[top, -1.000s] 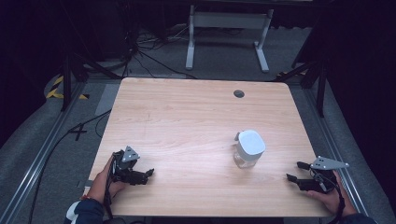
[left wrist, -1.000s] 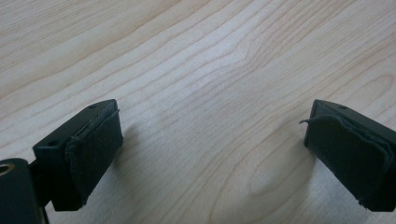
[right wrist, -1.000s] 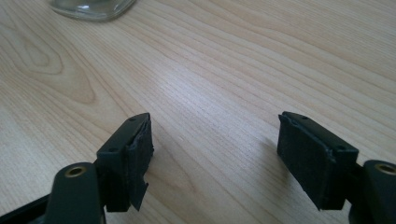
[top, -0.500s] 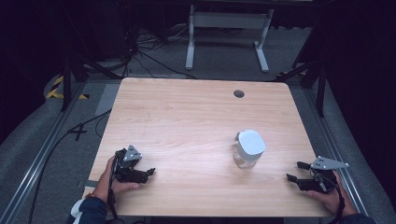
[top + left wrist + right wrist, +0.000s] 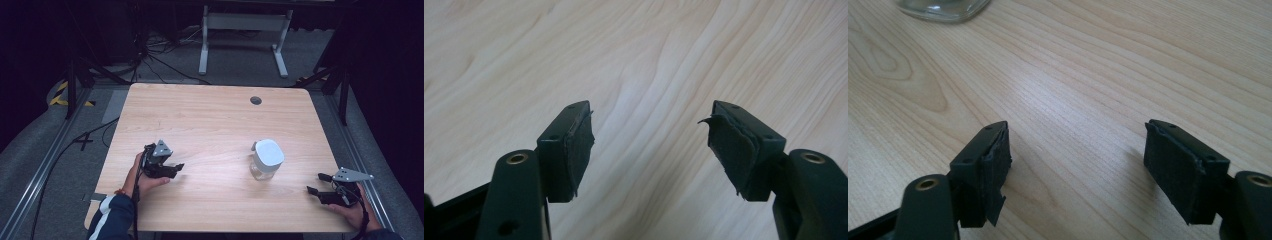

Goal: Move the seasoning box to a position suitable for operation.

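Note:
A clear glass jar point(image 5: 266, 161) with a white lid stands upright on the wooden table point(image 5: 215, 120), right of centre; its glass base point(image 5: 943, 9) shows at the top left of the right gripper view. My left gripper point(image 5: 176, 168) is held over the table's front left, pointing right toward the jar and well short of it. Its jaws have just been closing and still stand apart with only bare wood between the pads point(image 5: 579, 145). My right gripper point(image 5: 316, 183) rests near the front right corner, open, pointing left, with nothing between its pads point(image 5: 998, 160).
A round cable hole point(image 5: 256, 100) sits near the table's far edge. Beyond the table are a white metal stand point(image 5: 242, 30), cables on the dark floor and black posts at both sides. The person's sleeve point(image 5: 112, 220) comes in at the bottom left.
The left gripper has moved right and away from the front edge, rising slightly. The right gripper and the jar have stayed put.

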`<state>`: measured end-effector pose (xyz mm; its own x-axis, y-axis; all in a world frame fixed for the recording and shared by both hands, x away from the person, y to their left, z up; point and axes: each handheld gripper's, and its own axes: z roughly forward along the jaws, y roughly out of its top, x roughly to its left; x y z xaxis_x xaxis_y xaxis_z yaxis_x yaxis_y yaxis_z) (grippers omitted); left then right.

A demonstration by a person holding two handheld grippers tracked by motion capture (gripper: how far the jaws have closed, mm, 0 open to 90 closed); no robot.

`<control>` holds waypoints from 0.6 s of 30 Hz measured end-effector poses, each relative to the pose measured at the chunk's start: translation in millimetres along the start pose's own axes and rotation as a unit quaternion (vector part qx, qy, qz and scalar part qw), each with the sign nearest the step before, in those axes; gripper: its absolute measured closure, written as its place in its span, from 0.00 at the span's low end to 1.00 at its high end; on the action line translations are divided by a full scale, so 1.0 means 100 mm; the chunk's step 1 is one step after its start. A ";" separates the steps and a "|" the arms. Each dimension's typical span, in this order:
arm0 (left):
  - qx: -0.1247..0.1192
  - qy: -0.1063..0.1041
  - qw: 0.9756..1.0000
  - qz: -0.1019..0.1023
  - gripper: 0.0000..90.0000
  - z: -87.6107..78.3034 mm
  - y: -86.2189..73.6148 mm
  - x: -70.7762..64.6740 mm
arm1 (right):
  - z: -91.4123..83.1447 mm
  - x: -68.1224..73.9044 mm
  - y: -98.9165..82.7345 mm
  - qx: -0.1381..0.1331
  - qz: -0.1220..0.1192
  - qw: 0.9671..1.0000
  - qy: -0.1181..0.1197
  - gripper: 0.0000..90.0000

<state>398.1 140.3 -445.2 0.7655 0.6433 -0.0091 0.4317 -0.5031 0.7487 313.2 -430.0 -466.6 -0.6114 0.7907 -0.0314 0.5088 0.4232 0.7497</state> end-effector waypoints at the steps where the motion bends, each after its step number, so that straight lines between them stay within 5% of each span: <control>1: 0.000 0.000 1.000 0.000 0.40 0.00 0.00 0.00 | 0.00 0.00 0.00 0.000 0.000 1.000 0.000 0.30; 6: -0.039 -0.036 0.998 0.016 0.49 0.15 0.42 -0.17 | 0.00 0.00 0.00 0.000 0.000 1.000 0.000 0.30; 9: -0.054 -0.055 0.997 0.017 0.64 0.22 0.58 -0.24 | 0.00 0.00 0.00 0.000 0.000 1.000 0.000 0.30; 14: -0.069 -0.073 0.994 0.054 0.76 0.44 0.91 -0.46 | 0.00 0.00 0.00 0.000 0.001 1.000 0.000 0.30; 17: -0.093 -0.110 0.986 0.080 0.91 0.55 1.12 -0.60 | 0.00 0.00 0.00 0.000 0.000 1.000 0.000 0.30; 18: -0.093 -0.110 0.986 0.080 0.95 0.55 1.12 -0.60 | 0.00 0.00 0.00 0.000 0.000 1.000 0.000 0.30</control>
<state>426.4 14.0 -397.3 0.9105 0.4135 -0.0096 0.2177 -0.4595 0.8611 312.8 -430.0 -466.4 -0.6113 0.7908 -0.0308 0.5092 0.4228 0.7496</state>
